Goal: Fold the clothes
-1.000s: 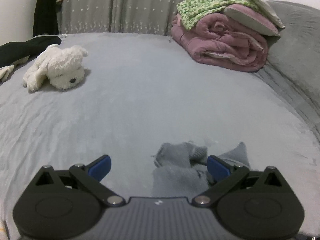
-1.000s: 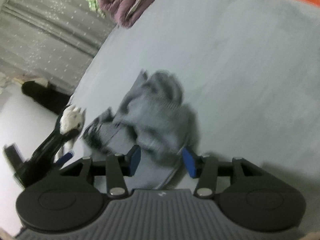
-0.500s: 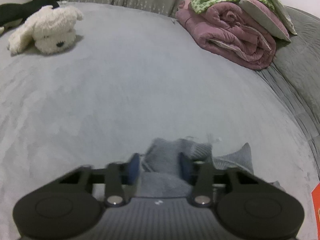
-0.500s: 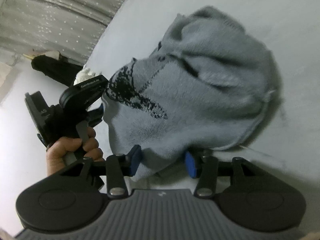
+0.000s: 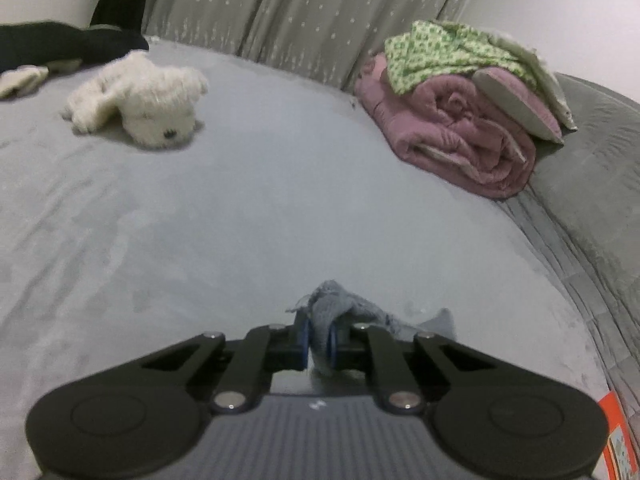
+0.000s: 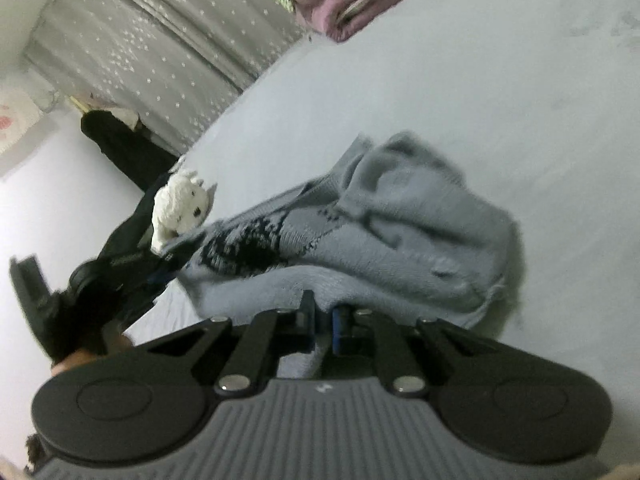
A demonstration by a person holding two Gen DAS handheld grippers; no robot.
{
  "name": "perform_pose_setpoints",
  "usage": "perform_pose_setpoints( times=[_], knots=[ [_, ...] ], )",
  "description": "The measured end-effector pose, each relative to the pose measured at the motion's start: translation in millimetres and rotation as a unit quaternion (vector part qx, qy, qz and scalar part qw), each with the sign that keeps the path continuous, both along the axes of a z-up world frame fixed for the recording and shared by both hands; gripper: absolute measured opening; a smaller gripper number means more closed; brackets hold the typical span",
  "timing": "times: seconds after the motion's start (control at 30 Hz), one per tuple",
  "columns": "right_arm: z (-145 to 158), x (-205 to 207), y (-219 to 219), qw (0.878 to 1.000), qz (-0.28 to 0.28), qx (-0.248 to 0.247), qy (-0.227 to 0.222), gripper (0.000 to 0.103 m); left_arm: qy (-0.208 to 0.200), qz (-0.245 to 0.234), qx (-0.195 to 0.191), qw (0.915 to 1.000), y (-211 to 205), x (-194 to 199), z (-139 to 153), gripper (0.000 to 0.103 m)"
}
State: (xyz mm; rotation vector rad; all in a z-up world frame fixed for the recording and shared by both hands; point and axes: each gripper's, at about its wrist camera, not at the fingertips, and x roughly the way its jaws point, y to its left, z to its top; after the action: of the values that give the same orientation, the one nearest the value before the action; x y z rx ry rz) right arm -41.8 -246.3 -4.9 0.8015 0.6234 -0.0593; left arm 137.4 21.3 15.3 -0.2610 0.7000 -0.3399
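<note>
A grey bed [image 5: 280, 184] is seen. On it a grey sweater [image 6: 400, 236] lies just ahead of the right gripper [image 6: 322, 322]; a white plush toy [image 5: 140, 96] far ahead-left, rolled pink bedding [image 5: 460, 136] far ahead-right.

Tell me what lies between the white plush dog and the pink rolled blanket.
Nothing: in the left wrist view only bare grey bedcover separates the plush dog from the pink blanket.

White plush dog [image 5: 148, 98] — pink rolled quilt [image 5: 460, 136] well apart.
</note>
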Motion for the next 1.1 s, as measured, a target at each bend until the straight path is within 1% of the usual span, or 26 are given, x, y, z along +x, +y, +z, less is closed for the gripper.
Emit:
perform_pose_setpoints(
  times=[0.1,0.23,0.43,0.57,0.67,0.73,0.83,0.9,0.97,1.03,1.1],
  knots=[
    [5.4,-16.1,-13.5,1.0,-0.014,-0.002,-0.015,0.009,-0.021,0.002,0.009,0.9997,9.6,-14.8,13.8,0.009],
    [18.8,-33.4,-27.1,0.998,-0.035,-0.005,-0.046,0.009,-0.038,0.005,0.008,0.9992,20.1,-30.5,32.4,0.009],
    [32.1,-47.1,-33.6,0.995,-0.061,-0.003,-0.078,0.009,-0.071,0.015,0.018,0.9972,31.3,-52.1,60.4,0.009],
    [37.2,-53.2,-37.3,0.993,-0.078,-0.005,-0.09,0.009,-0.099,0.029,0.035,0.9941,42.3,-65.2,76.4,0.009],
    [35.3,-54.2,-39.3,0.993,-0.085,-0.014,-0.084,0.009,-0.116,0.042,0.057,0.9907,52.4,-70.8,81.6,0.009],
    [31.7,-51.5,-39.2,0.994,-0.081,-0.019,-0.066,0.009,-0.119,0.055,0.07,0.9889,60.2,-69.6,79.6,0.009],
    [24.2,-45.0,-37.2,0.997,-0.063,-0.032,-0.031,0.009,-0.106,0.078,0.085,0.9876,73.7,-62.8,66.4,0.009],
    [17.6,-39.5,-32.3,0.998,-0.042,-0.049,-0.004,0.009,-0.084,0.093,0.089,0.9882,83.3,-56.2,52.6,0.009],
    [10.8,-34.1,-26.3,0.997,-0.018,-0.067,0.022,0.009,-0.053,0.105,0.087,0.9892,91.8,-48.9,35.5,0.009],
    [2.8,-28.7,-20.5,0.995,0.001,-0.086,0.045,0.009,-0.024,0.116,0.083,0.9894,100.1,-42.8,16.1,0.009],
    [-4.3,-22.7,-16.9,0.993,0.014,-0.102,0.065,0.01,-0.005,0.121,0.085,0.9891,106.2,-40.6,-2.3,0.009]
  ],
)
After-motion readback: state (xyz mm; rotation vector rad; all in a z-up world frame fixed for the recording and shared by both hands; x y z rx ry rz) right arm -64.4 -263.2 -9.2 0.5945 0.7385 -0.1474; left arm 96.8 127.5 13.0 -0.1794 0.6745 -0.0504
